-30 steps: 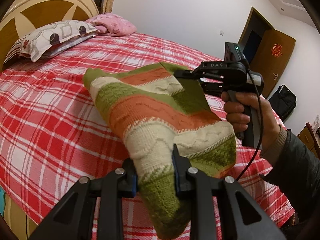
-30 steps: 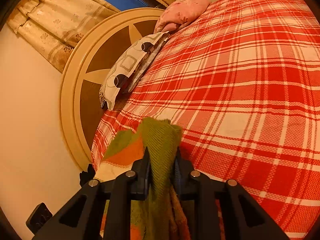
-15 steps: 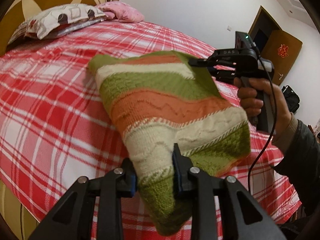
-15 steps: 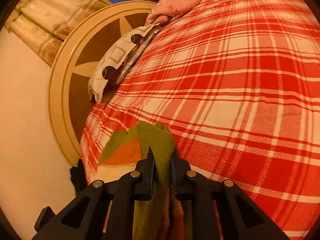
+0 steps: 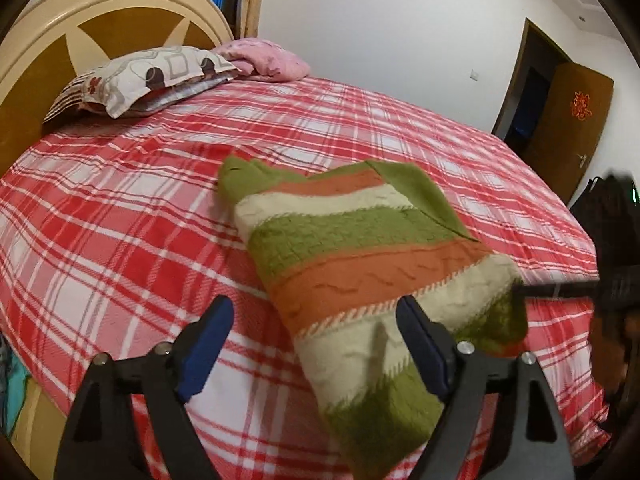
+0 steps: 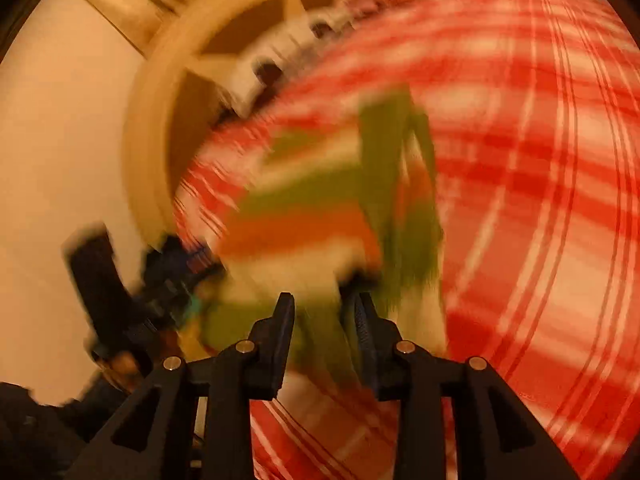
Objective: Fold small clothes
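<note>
Sweater (image 5: 360,256), folded and striped, lies on the plaid bed (image 5: 120,240); with the left gripper (image 5: 316,344) wide and the right gripper (image 6: 325,316) blurred but apparently parted, both should withdraw low without snagging knit.

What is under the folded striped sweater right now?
The striped sweater lies on the red plaid bedsheet, which shows all around it. Whatever sits directly beneath the knit is covered and cannot be seen.
</note>
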`<state>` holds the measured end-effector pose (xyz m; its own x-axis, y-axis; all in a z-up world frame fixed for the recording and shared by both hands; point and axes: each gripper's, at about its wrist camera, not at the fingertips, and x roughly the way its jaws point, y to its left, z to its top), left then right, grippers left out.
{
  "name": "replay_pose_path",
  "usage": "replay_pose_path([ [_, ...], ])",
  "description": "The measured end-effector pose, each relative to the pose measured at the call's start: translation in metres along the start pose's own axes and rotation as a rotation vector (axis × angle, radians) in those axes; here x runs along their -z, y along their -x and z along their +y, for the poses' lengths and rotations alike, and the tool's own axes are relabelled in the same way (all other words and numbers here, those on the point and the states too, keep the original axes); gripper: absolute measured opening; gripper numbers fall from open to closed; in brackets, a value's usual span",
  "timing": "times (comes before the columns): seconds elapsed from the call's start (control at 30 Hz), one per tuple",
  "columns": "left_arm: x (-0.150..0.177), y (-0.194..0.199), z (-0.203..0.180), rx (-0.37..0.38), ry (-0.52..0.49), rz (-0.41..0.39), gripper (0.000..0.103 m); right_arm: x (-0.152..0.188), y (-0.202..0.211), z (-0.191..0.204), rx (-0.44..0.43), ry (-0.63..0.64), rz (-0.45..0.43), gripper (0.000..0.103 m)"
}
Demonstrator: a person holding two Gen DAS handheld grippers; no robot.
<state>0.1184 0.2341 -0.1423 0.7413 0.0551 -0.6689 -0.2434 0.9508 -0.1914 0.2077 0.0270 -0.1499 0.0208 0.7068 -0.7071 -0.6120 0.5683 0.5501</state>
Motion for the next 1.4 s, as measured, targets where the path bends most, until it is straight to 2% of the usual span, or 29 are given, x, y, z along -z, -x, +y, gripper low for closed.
replay_pose_path([
  [0.03, 0.001, -0.007, -0.002, -0.023, -0.009, 0.013, 0.087, 0.007, -0.009, 0.000, 0.006, 0.001, 0.018, 0.013],
  [0.07, 0.003, -0.009, -0.004, -0.029, -0.017, 0.022, 0.087, 0.012, -0.015, 0.000, 0.023, 0.011, 0.027, 0.005],
  [0.17, 0.008, -0.017, -0.014, -0.031, -0.030, 0.053, 0.087, 0.012, 0.000, 0.001, 0.037, 0.005, -0.035, 0.005],
  [0.23, 0.009, -0.010, -0.024, -0.014, -0.055, 0.037, 0.088, 0.002, 0.031, 0.015, 0.097, 0.062, -0.108, 0.005],
  [0.27, 0.009, -0.007, -0.031, -0.019, -0.079, 0.029, 0.088, -0.002, 0.039, 0.019, 0.107, 0.080, -0.112, 0.005],
  [0.37, 0.011, -0.003, -0.050, -0.047, -0.155, 0.011, 0.092, -0.009, 0.045, 0.028, 0.208, 0.142, -0.087, 0.005],
  [0.4, 0.011, -0.004, -0.054, -0.058, -0.179, 0.016, 0.092, -0.007, 0.038, 0.021, 0.224, 0.135, -0.037, 0.005],
  [0.43, 0.011, -0.004, -0.055, -0.055, -0.189, 0.026, 0.092, -0.002, 0.026, 0.007, 0.219, 0.102, 0.023, 0.005],
  [0.5, 0.007, -0.001, -0.051, -0.073, -0.192, 0.029, 0.092, 0.011, 0.006, -0.025, 0.258, 0.022, 0.078, 0.005],
  [0.53, 0.003, 0.003, -0.047, -0.078, -0.187, 0.010, 0.092, 0.014, 0.007, -0.032, 0.223, -0.007, 0.065, 0.006],
  [0.57, -0.002, 0.007, -0.043, -0.094, -0.179, -0.012, 0.093, 0.014, 0.016, -0.037, 0.179, -0.043, 0.040, 0.009],
  [0.6, -0.008, 0.010, -0.037, -0.119, -0.173, -0.024, 0.095, 0.013, 0.025, -0.036, 0.183, -0.057, 0.024, 0.014],
  [0.63, -0.011, 0.010, -0.033, -0.135, -0.167, -0.033, 0.096, 0.011, 0.035, -0.031, 0.223, -0.043, -0.011, 0.032],
  [0.7, -0.023, 0.009, -0.021, -0.174, -0.144, -0.071, 0.097, 0.003, 0.058, -0.003, 0.350, 0.063, -0.140, 0.045],
  [0.73, -0.026, 0.003, -0.018, -0.202, -0.142, -0.077, 0.098, -0.001, 0.064, 0.011, 0.355, 0.106, -0.183, 0.045],
  [0.77, -0.028, -0.006, -0.013, -0.248, -0.135, -0.078, 0.098, -0.007, 0.068, 0.023, 0.319, 0.142, -0.215, 0.045],
  [0.8, -0.028, -0.016, -0.008, -0.281, -0.122, -0.061, 0.098, -0.013, 0.067, 0.035, 0.239, 0.171, -0.227, 0.046],
  [0.87, -0.025, -0.036, 0.001, -0.277, -0.090, -0.004, 0.099, -0.023, 0.049, 0.043, 0.134, 0.203, -0.189, 0.048],
  [0.9, -0.022, -0.045, 0.006, -0.277, -0.061, 0.006, 0.099, -0.030, 0.029, 0.038, 0.154, 0.200, -0.146, 0.048],
  [0.97, -0.017, -0.049, 0.008, -0.258, -0.045, -0.010, 0.101, -0.036, -0.004, 0.013, 0.261, 0.121, -0.047, 0.048],
  [1.0, -0.016, -0.049, 0.008, -0.251, -0.040, -0.018, 0.101, -0.036, -0.015, -0.002, 0.235, 0.073, -0.018, 0.048],
  [1.07, -0.017, -0.044, 0.007, -0.248, -0.029, -0.010, 0.101, -0.032, -0.003, -0.002, 0.209, 0.071, -0.071, 0.048],
  [1.13, -0.018, -0.026, 0.007, -0.214, -0.021, -0.005, 0.100, -0.025, 0.012, 0.009, 0.231, 0.080, -0.085, 0.048],
  [1.2, -0.018, -0.003, 0.001, -0.186, -0.022, -0.012, 0.100, -0.018, 0.029, 0.029, 0.271, 0.108, -0.140, 0.048],
  [1.3, -0.015, 0.041, -0.015, -0.163, -0.077, -0.079, 0.101, -0.005, 0.060, 0.057, 0.310, 0.140, -0.250, 0.048],
  [1.4, -0.010, 0.080, -0.026, -0.171, -0.119, -0.136, 0.101, 0.008, 0.080, 0.086, 0.396, 0.180, -0.346, 0.048],
])
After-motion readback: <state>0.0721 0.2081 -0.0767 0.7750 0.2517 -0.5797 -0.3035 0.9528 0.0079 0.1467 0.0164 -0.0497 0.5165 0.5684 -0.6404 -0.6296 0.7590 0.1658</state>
